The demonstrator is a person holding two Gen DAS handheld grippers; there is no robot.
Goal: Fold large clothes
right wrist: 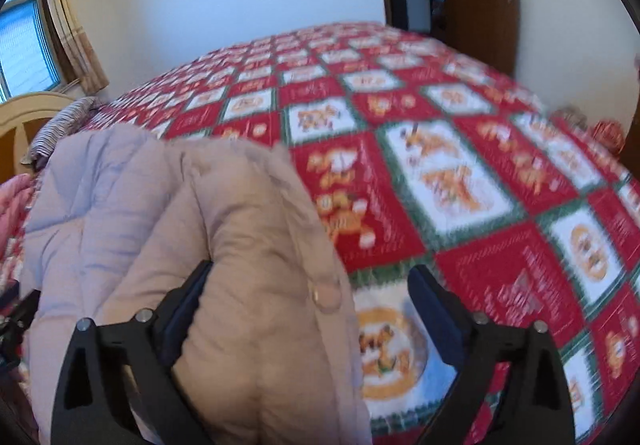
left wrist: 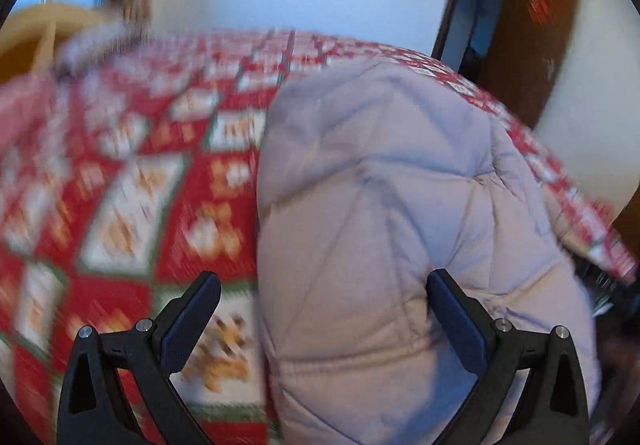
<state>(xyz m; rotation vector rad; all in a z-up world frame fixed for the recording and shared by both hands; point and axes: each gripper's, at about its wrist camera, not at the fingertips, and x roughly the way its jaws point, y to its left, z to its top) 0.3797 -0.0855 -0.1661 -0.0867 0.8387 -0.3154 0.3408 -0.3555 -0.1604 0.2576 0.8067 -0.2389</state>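
Right wrist: padded coat (right wrist: 200,245) fills right gripper's (right wrist: 310,277) left half

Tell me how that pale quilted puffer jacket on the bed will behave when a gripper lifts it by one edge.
The puffer jacket will probably sag and drape, since it already lies in soft folds on the bedspread. Its puffed quilting suggests it is light but bulky, likely springing back after pressing. The smooth-looking shell may slip between the pads, so a deep bite seems wise.
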